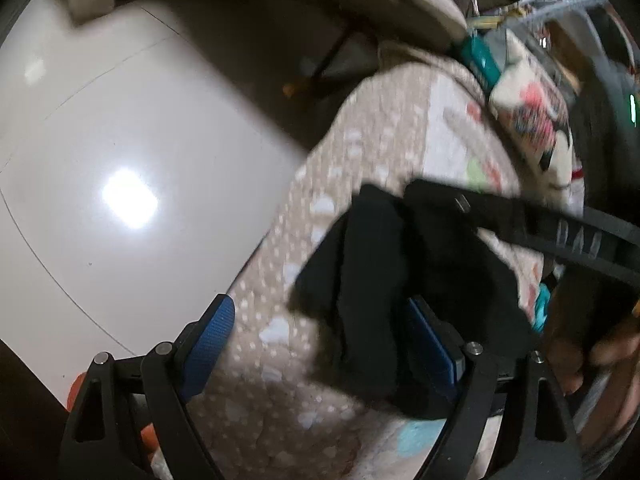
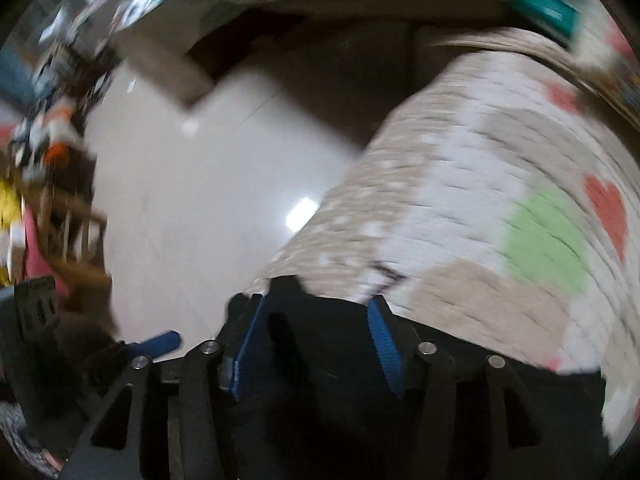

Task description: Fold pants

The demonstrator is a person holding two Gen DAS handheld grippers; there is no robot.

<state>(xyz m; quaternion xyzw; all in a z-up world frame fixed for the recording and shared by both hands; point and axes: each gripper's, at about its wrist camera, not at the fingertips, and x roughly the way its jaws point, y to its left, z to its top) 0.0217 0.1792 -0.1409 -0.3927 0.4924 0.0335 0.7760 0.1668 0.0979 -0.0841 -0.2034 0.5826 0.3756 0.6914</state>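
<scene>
The black pants (image 1: pixel 404 276) lie bunched on a beige patterned bedspread (image 1: pixel 372 152). In the left wrist view my left gripper (image 1: pixel 320 324) is open, its blue pads (image 1: pixel 212 340) wide apart, with a fold of the pants draped over the right pad. The right gripper's black arm (image 1: pixel 576 236) crosses the upper right. In the right wrist view my right gripper (image 2: pixel 316 332) has its jaws apart, with black pants cloth (image 2: pixel 332 360) lying between and under the blue pads (image 2: pixel 384 336). Both views are blurred.
The bed's edge runs diagonally, with a shiny pale tiled floor (image 1: pixel 120 140) to the left. A printed pillow (image 1: pixel 532 120) lies at the far right of the bed. Cluttered shelves (image 2: pixel 52 128) stand at the left in the right wrist view.
</scene>
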